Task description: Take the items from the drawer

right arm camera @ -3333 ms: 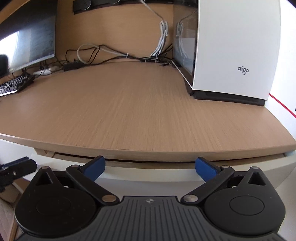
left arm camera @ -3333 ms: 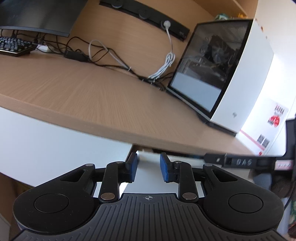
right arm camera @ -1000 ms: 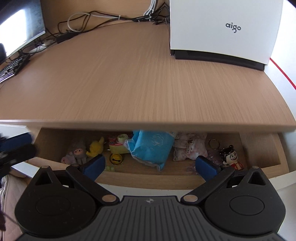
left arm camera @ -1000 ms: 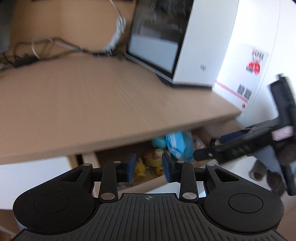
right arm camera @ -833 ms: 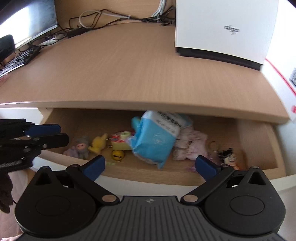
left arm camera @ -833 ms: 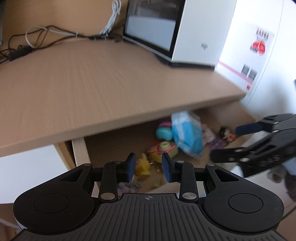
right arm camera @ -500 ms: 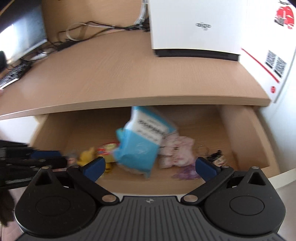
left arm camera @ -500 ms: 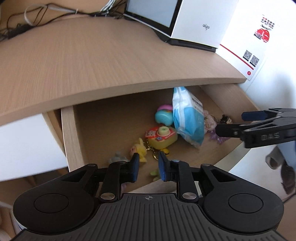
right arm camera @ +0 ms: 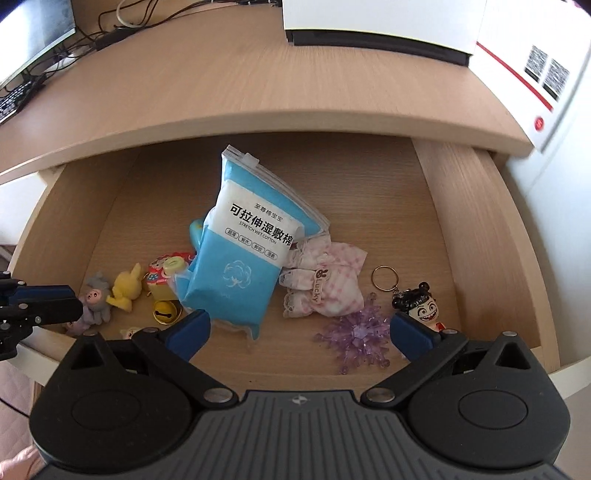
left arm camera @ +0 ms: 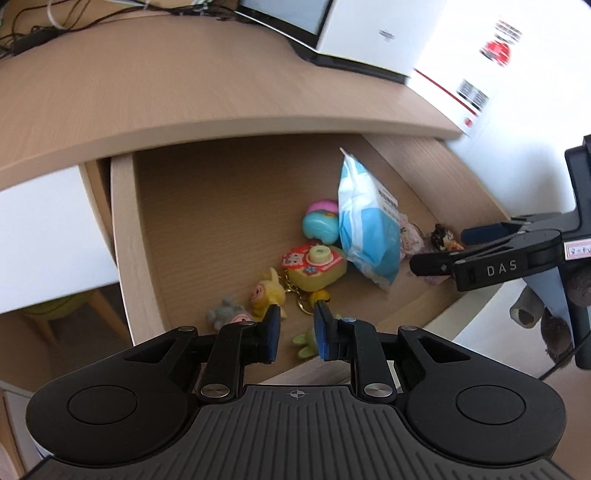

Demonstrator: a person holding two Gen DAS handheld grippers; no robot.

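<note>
The wooden drawer [right arm camera: 476, 229] stands pulled out under the desk. Inside lie a blue wet-cotton pack [right arm camera: 251, 258], a pink checked pouch [right arm camera: 325, 284], a purple crystal ornament [right arm camera: 358, 336], a doll keychain [right arm camera: 421, 302], a yellow plush [right arm camera: 125, 288], a grey plush [right arm camera: 94, 295] and a yellow toy camera [left arm camera: 317, 266]. My right gripper [right arm camera: 299, 332] hovers wide open above the drawer's front, over the pack's lower end and the ornament. My left gripper [left arm camera: 297, 330] hangs over the front left, near the plush toys, with a narrow gap and nothing between its pads.
The desk top [right arm camera: 258, 81] overhangs the drawer's back. On it stand a white computer case [right arm camera: 376, 22], cables, a monitor [right arm camera: 33, 37] and a keyboard at far left. A white panel with QR codes [right arm camera: 535, 74] rises on the right.
The drawer was shut 3.3 s ago and now stands out. Both grippers have risen and tipped down over it; over the last second the right one came closer to the blue pack.
</note>
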